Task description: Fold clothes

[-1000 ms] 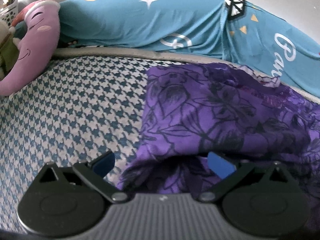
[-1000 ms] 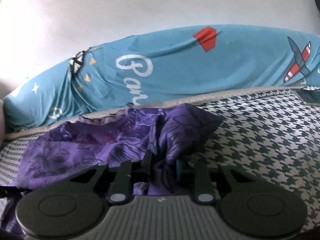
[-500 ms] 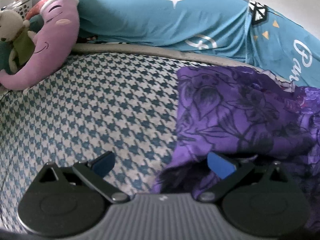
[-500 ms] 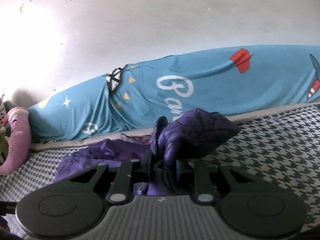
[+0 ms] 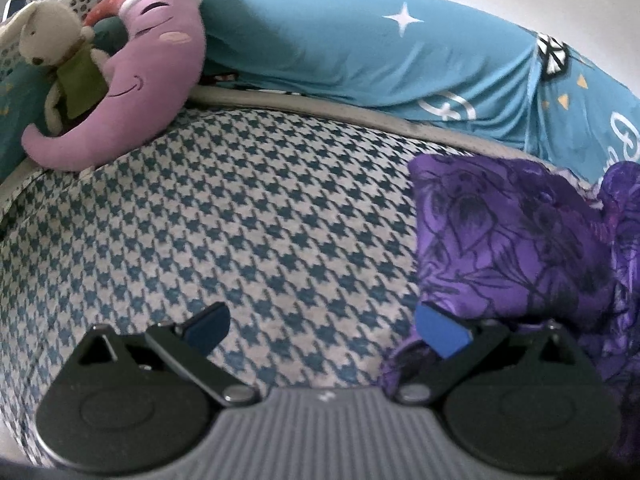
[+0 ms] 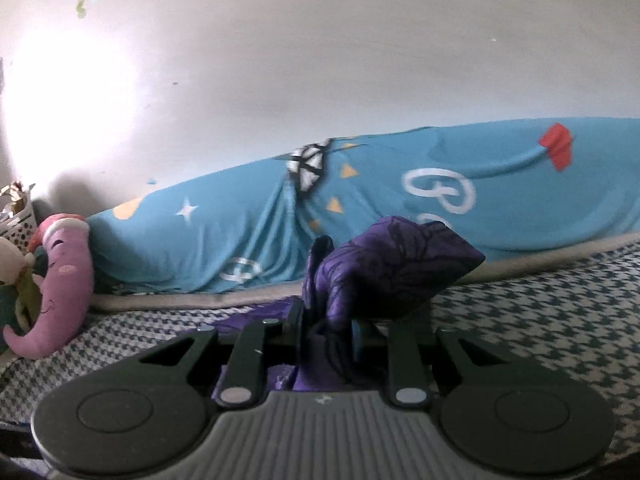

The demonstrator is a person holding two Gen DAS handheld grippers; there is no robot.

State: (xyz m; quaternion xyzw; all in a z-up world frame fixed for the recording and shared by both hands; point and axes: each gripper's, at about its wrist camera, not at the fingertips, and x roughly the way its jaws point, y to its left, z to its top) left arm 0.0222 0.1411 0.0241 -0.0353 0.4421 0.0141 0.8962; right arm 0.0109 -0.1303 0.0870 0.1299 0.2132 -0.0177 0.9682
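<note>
Pinching a bunched corner of the purple cloth point(image 6: 384, 276) at frame centre in my right gripper point(image 6: 326, 332), left gripper point(image 5: 320, 326) gaping empty over the checked bedspread point(image 5: 240, 220), I risk the thin fold slipping out.

Left tool point(image 5: 322, 330) agape, right tool point(image 6: 326, 330) clamped — raised

Houndstooth bed point(image 5: 248, 216), white wall point(image 6: 320, 60)

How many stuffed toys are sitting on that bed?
2, both at the bed's far left corner: a purple moon lying against the blue pillow, and a small white bunny leaning on the moon. More may be hidden behind them.
</note>
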